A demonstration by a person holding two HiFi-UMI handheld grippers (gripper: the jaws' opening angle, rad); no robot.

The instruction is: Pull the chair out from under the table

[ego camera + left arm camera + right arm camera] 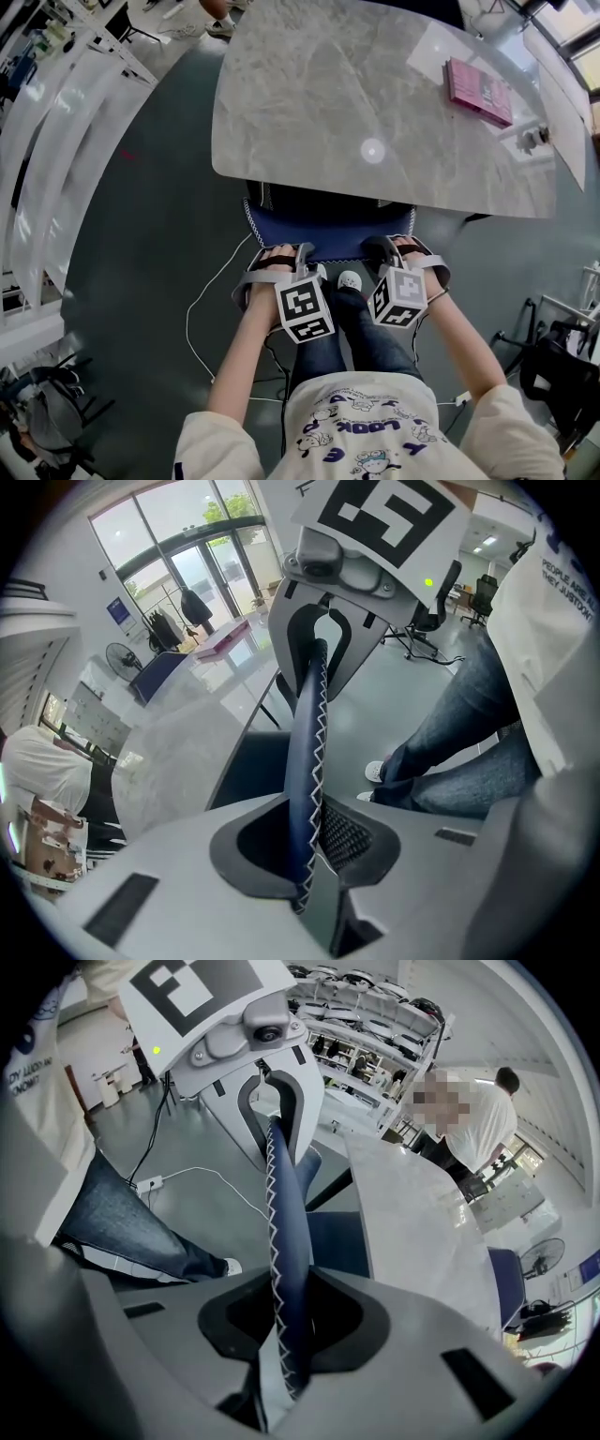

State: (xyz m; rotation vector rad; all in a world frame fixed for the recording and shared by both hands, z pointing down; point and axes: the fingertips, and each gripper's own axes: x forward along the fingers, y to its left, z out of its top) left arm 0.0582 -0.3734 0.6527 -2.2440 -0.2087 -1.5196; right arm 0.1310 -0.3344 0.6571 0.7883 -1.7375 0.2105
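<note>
Head view: left hand-held gripper (279, 255) and right hand-held gripper (405, 246) clamp chair backrest (328, 230).

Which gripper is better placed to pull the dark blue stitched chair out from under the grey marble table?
Neither alone: the left gripper and right gripper both clamp the dark blue, white-stitched chair backrest, one near each end. Pulling with both together looks steadiest.
</note>
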